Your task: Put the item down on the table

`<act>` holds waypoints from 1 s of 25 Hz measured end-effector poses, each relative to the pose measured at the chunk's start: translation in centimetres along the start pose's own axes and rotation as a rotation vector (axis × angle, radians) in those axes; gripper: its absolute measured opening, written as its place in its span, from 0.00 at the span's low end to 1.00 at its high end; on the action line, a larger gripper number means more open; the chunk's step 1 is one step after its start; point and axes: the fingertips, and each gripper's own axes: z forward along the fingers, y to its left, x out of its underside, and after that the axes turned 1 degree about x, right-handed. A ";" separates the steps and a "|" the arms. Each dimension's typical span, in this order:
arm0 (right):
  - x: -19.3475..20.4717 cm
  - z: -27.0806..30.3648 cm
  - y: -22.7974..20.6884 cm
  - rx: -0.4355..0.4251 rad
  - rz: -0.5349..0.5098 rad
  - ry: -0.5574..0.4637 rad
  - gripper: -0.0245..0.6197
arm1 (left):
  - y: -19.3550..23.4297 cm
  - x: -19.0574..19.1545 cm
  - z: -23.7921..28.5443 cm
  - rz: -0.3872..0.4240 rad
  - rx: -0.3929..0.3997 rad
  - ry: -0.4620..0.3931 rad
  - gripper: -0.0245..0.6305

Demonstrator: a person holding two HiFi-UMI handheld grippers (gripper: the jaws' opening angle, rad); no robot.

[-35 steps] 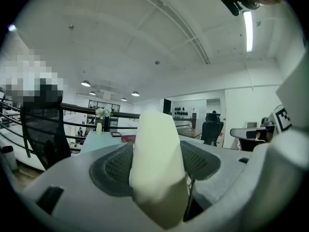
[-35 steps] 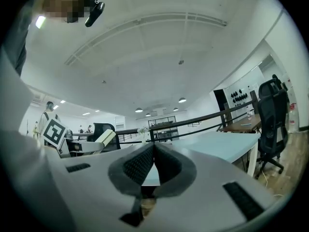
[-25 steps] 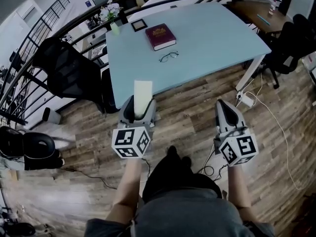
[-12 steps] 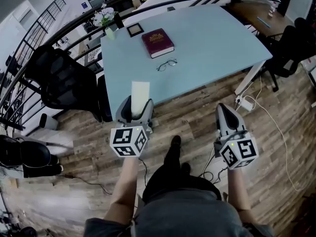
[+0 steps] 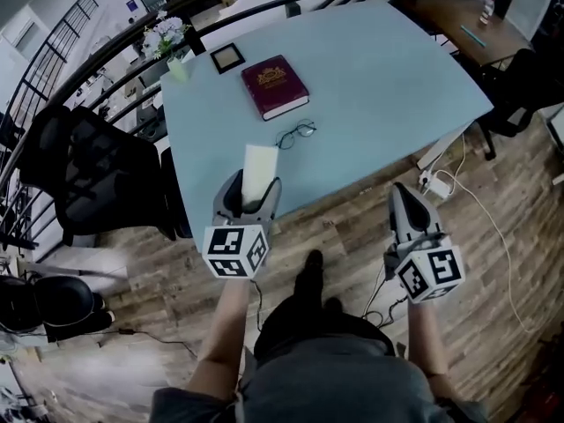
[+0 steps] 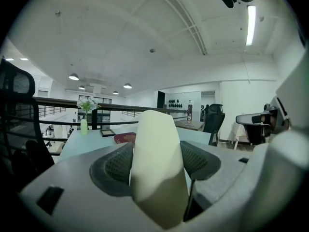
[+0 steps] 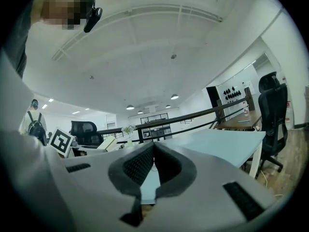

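Note:
My left gripper (image 5: 254,188) is shut on a pale cream block (image 5: 260,166), which sticks up out of the jaws over the near edge of the light blue table (image 5: 379,69). In the left gripper view the cream block (image 6: 157,163) fills the space between the two dark pads. My right gripper (image 5: 403,199) is shut with nothing in it and hangs over the wooden floor, short of the table's near edge. In the right gripper view its dark pads (image 7: 140,166) meet.
On the table lie a dark red book (image 5: 274,87), a pair of glasses (image 5: 295,134), a small framed picture (image 5: 227,57) and a vase of flowers (image 5: 174,64). Black office chairs (image 5: 84,170) stand left and right. Cables and a power strip (image 5: 436,181) lie on the floor.
I have stepped closer to the table. The left gripper with the block now reaches over the table's near edge. The right gripper keeps its pose.

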 end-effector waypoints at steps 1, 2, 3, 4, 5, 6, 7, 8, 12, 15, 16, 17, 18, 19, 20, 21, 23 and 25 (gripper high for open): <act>0.1 0.7 -0.2 0.009 0.001 0.004 0.05 | 0.2 0.1 0.9 0.002 0.013 0.009 0.51; 0.2 1.2 -0.5 0.019 0.002 0.010 0.05 | 0.4 0.3 1.8 0.004 0.026 0.019 0.51; 0.3 1.7 -0.8 0.031 0.002 0.016 0.05 | 0.4 0.5 2.7 0.006 0.042 0.030 0.51; 0.4 2.1 -1.1 0.044 0.004 0.021 0.05 | 0.4 0.6 3.6 0.012 0.059 0.040 0.51; 0.5 2.4 -1.5 0.057 0.005 0.025 0.05 | 0.4 0.8 4.4 0.021 0.077 0.052 0.51; 0.5 2.7 -1.8 0.070 0.007 0.028 0.05 | 0.2 1.1 5.2 0.034 0.094 0.064 0.51; 0.6 3.0 -2.0 0.081 0.008 0.030 0.05 | 0.1 1.3 6.0 0.049 0.110 0.078 0.51; 0.6 3.2 -2.3 0.093 0.009 0.032 0.05 | -0.1 1.6 6.7 0.064 0.125 0.094 0.51; 0.5 4.1 -3.4 0.138 0.010 0.039 0.05 | -1.3 2.9 9.7 0.110 0.199 0.152 0.51; 0.6 4.6 -4.0 0.164 0.012 0.044 0.05 | -2.5 4.0 11.7 0.136 0.266 0.191 0.51; 0.7 4.8 -4.1 0.172 0.013 0.046 0.05 | -3.0 4.4 12.2 0.148 0.289 0.205 0.51; 0.7 4.9 -4.3 0.180 0.014 0.048 0.05 | -3.4 4.8 12.8 0.162 0.311 0.219 0.51; 0.8 5.0 -4.5 0.189 0.015 0.050 0.05 | -3.8 5.2 13.3 0.175 0.334 0.233 0.51; 0.8 5.1 -4.7 0.199 0.015 0.052 0.05 | -4.2 5.6 13.7 0.188 0.356 0.248 0.51; 0.8 5.2 -4.9 0.209 0.016 0.052 0.05 | -4.6 6.1 14.2 0.201 0.377 0.263 0.51; 0.8 5.3 -5.1 0.219 0.016 0.052 0.05 | -5.0 6.6 14.6 0.214 0.398 0.279 0.51; 0.9 5.4 -5.6 0.237 0.017 0.053 0.05 | -5.7 7.2 15.2 0.238 0.440 0.307 0.51; 0.9 5.4 -5.9 0.255 0.018 0.056 0.05 | -6.5 7.8 15.8 0.261 0.478 0.328 0.51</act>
